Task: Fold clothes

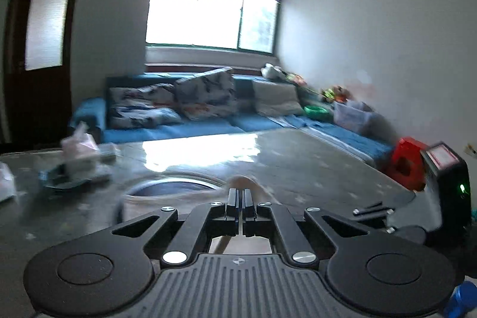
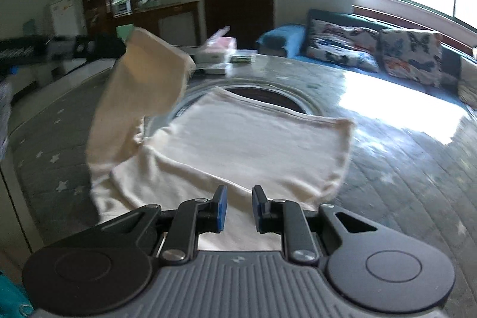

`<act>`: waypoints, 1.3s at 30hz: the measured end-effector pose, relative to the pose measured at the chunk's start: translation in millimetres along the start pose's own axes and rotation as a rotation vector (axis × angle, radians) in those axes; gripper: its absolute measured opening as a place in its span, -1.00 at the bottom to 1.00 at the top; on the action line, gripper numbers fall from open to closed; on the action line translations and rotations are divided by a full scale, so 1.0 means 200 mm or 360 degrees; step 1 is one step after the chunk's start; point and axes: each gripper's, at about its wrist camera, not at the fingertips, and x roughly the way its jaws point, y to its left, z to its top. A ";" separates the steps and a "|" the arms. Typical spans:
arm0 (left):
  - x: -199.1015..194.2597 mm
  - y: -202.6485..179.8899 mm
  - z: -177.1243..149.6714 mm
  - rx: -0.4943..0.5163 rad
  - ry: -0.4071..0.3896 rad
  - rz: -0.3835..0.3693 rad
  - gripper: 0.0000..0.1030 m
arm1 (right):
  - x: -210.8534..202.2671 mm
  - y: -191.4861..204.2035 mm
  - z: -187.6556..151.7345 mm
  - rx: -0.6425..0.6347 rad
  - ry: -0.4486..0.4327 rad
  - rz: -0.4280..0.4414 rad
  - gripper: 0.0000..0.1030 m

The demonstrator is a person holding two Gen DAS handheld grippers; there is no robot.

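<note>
A cream garment (image 2: pixel 253 139) lies spread on the grey star-patterned table (image 2: pixel 402 184), partly over a round dark inset (image 2: pixel 268 96). One sleeve (image 2: pixel 140 91) is lifted up in the air at the left and looks blurred. My right gripper (image 2: pixel 239 207) hangs open just above the garment's near edge, its blue pads (image 2: pixel 221 207) apart with nothing between them. In the left wrist view my left gripper (image 1: pixel 241 198) is shut, and cream fabric (image 1: pixel 243 183) shows at its fingertips and under them.
Tissue packs and small boxes (image 2: pixel 222 51) sit at the table's far side, also seen as clutter (image 1: pixel 79 160) on the left. A blue sofa (image 1: pixel 208 127) with cushions lies beyond the table. A red stool (image 1: pixel 408 163) stands at the right.
</note>
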 end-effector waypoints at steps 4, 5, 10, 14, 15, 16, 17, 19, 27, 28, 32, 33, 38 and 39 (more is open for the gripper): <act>0.12 -0.09 -0.06 0.0033 0.0132 -0.0101 -0.89 | -0.02 -0.07 -0.03 0.0079 0.0009 -0.0057 -0.66; 0.15 -0.10 -0.07 0.0042 0.0171 -0.0120 -0.78 | -0.02 -0.09 -0.04 0.0095 0.0011 -0.0067 -0.66; 0.16 -0.07 -0.15 0.0105 0.0259 -0.0068 -0.64 | 0.00 -0.09 -0.05 0.0145 0.0047 -0.0006 -0.66; 0.08 0.05 -0.22 0.0110 0.0290 0.0096 -0.09 | 0.04 -0.07 -0.06 0.0176 0.0081 0.0056 -0.54; 0.06 0.10 -0.24 0.0116 0.0296 0.0147 -0.09 | 0.05 -0.06 -0.06 0.0176 0.0092 0.0073 -0.47; 0.05 0.13 -0.26 0.0122 0.0311 0.0194 -0.09 | 0.08 -0.04 -0.06 0.0166 0.0108 0.0093 -0.47; 0.03 0.17 -0.29 0.0127 0.0327 0.0241 -0.09 | 0.10 -0.02 -0.06 0.0158 0.0121 0.0106 -0.47; 0.01 0.23 -0.33 0.0122 0.0359 0.0301 -0.09 | 0.16 0.01 -0.06 0.0143 0.0156 0.0123 -0.46; -0.09 0.40 -0.40 0.0038 0.0402 0.0397 -0.01 | 0.25 0.07 -0.06 0.0122 0.0224 0.0089 -0.78; -0.09 0.40 -0.40 0.0035 0.0404 0.0398 -0.01 | 0.24 0.08 -0.05 0.0112 0.0216 0.0084 -0.88; -0.08 0.39 -0.40 0.0064 0.0389 0.0379 -0.01 | 0.15 0.10 0.01 0.0056 0.0110 0.0056 -0.92; -0.07 0.38 -0.40 0.0072 0.0387 0.0370 -0.01 | 0.11 0.10 0.03 0.0046 0.0078 0.0055 -0.92; -0.04 0.36 -0.40 0.0104 0.0402 0.0309 -0.01 | -0.03 0.11 0.11 -0.0007 -0.0015 -0.0029 -0.92; -0.04 0.36 -0.40 0.0115 0.0404 0.0296 -0.01 | -0.04 0.10 0.11 -0.0004 -0.0010 -0.0039 -0.92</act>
